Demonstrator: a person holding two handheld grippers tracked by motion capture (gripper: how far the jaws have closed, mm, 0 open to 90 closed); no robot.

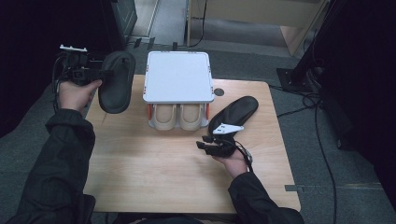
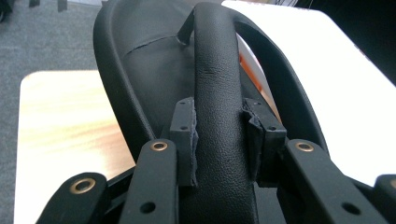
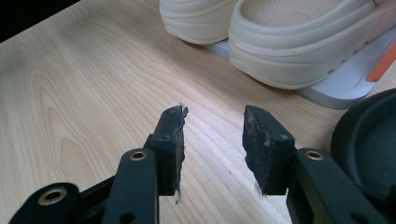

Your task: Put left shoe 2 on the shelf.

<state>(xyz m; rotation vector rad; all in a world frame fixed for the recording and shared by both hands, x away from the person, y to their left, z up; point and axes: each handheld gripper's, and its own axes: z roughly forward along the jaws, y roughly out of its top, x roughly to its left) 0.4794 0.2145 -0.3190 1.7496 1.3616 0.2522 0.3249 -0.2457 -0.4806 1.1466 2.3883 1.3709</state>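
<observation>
Left gripper (image 2: pixel 218 140): clamped on the strap of a black slipper (image 1: pixel 116 80), lifted clear off the table's left edge (likely bound for the rack)
Right gripper (image 3: pixel 212 140): jaws spread, nothing between, hovering low over the wood
Second black slipper (image 1: pixel 236 111): flat on the table, just beside the right gripper, probably next up
Rack (image 1: pixel 177 77): white top, cream slippers (image 1: pixel 180 116) tucked underneath
Table (image 1: pixel 154 163): pale wood grain
Room: grey carpet, dark surroundings, cables trailing right
</observation>
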